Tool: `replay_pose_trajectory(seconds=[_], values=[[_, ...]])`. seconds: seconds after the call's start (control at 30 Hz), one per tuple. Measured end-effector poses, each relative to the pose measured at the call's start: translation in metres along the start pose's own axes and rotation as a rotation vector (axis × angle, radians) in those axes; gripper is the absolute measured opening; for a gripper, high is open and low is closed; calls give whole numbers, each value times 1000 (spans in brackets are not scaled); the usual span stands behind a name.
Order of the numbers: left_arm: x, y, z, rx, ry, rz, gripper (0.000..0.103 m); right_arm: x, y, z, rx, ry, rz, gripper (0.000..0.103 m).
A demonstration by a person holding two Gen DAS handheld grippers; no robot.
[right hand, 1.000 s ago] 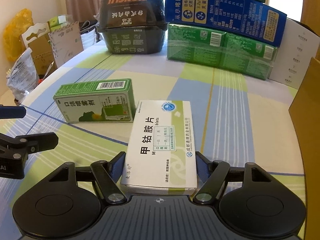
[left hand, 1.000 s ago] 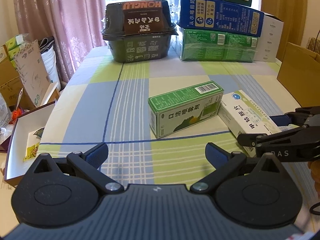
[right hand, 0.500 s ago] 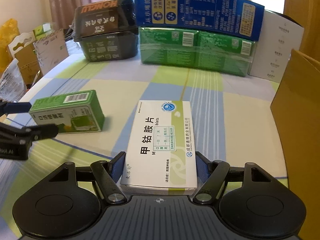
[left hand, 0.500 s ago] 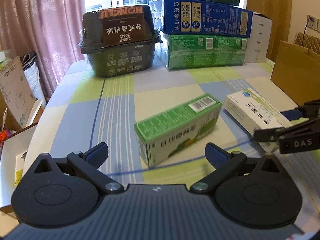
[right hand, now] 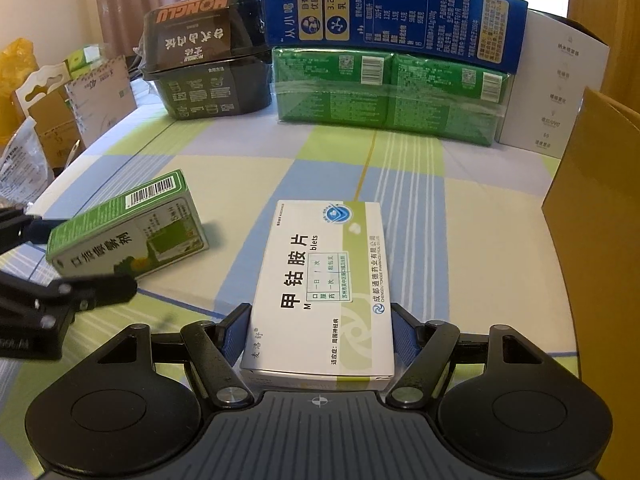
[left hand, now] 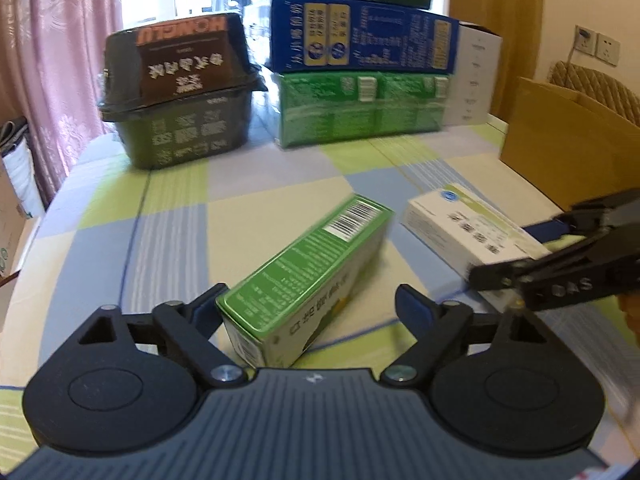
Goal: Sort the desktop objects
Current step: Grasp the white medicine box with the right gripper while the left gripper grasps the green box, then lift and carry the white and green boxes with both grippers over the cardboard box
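Note:
A green box lies on the checked tablecloth, its near end between the fingers of my left gripper, which is open; the left pad is at the box's corner, the right pad stands well apart. The box also shows in the right wrist view. My right gripper is shut on a white medicine box, which it holds by the near end. The white box and the right gripper show at the right of the left wrist view.
At the back stand a black food container, a green pack with a blue carton on it, and a white box. A brown cardboard box stands at the right. Bags and cartons sit past the table's left edge.
My left gripper has moved forward until the green box's near end lies between its fingers. My right gripper, still holding the white box, has moved forward and turned a little right.

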State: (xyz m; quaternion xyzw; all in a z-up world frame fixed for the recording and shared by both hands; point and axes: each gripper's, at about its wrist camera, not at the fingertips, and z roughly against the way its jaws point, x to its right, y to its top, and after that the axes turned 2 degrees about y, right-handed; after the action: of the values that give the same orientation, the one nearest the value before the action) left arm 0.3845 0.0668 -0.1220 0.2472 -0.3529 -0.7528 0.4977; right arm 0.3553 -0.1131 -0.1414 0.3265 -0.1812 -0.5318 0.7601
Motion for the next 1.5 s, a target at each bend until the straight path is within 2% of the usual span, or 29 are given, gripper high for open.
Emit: replay_pose_trajectory(seconds=[0.07,0.23,0.33,0.37,0.5,0.7,0.97,1.17,1.3,1.5], values=[[5,0,4,-17,-11,3,79,0,0,1,0,2,-3,69],[18,4,10,-26,-31,-9,61,1,1,2,5,6,-4,69],[23,8,7,-19,-27,-6,59,1,1,2,3,5,-5,69],[24,9,4,-18,-23,-5,58,2,1,2,3,4,-6,69],[29,10,-7,-47,14,-15,42,1,1,1,1,5,-4,69],[28,9,-12,-83,62,5,26,-4,0,2,0,11,9,69],[34,7,-1,-141,73,52,25,-9,-7,17,-10,25,10,69],[57,-10,29,-204,67,58,25,-4,-21,55,-24,39,-33,69],[78,-27,60,-232,64,49,25,-1,-49,88,-53,49,-54,69],[109,-53,111,-236,63,99,25,-7,-96,137,-77,49,-41,69]])
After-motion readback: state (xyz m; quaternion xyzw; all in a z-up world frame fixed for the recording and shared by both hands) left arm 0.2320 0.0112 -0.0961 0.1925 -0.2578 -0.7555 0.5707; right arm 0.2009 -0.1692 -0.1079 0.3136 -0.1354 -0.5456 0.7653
